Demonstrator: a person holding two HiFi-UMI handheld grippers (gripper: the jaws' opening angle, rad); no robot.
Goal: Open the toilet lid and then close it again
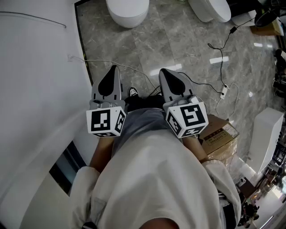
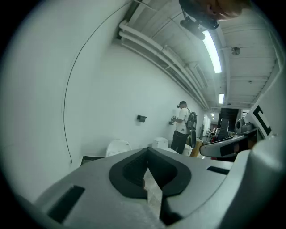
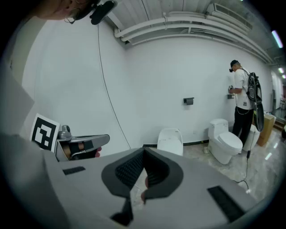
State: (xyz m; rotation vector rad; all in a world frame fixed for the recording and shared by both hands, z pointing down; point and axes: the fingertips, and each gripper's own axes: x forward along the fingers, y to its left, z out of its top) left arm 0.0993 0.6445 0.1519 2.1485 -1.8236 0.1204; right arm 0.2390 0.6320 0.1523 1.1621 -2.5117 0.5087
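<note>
left gripper [image 2: 148, 150]: jaws closed tip to tip with nothing between them; we're holding it out front, nose a little down.
right gripper [image 3: 143, 150]: same here, pads meeting at the tip and nothing held; it's level with the left one, just beside it.
floor [image 1: 178, 40]: grey marble under the tips, with a black cable [image 1: 214, 49] snaking across on the right.
toilet [image 3: 171, 142]: straight ahead on the floor against the white wall [image 1: 35, 89], well apart from both grippers; we aren't touching anything yet.
lid [image 1: 128, 9]: looks to be down, a smooth white oval from above; we can't make out the front lip from here.
second toilet [image 3: 225, 142]: to the right of the first. We can't tell which one is ours, but the left one sits in line with the tips.
others: a box [image 1: 221, 134] by our right side and a person [image 3: 241, 100] at the far wall, both clear of our path.
handling: we judge the lid stiff, fairly light and glossy, so slippery on the pads; it's hinged at the back.
where to hold: the front edge, farthest from the hinge; we'd open the jaws and pinch the lip, or hook a tip beneath it.
risk: a slip near upright lets it slam, so we'd carry it down by hand.
</note>
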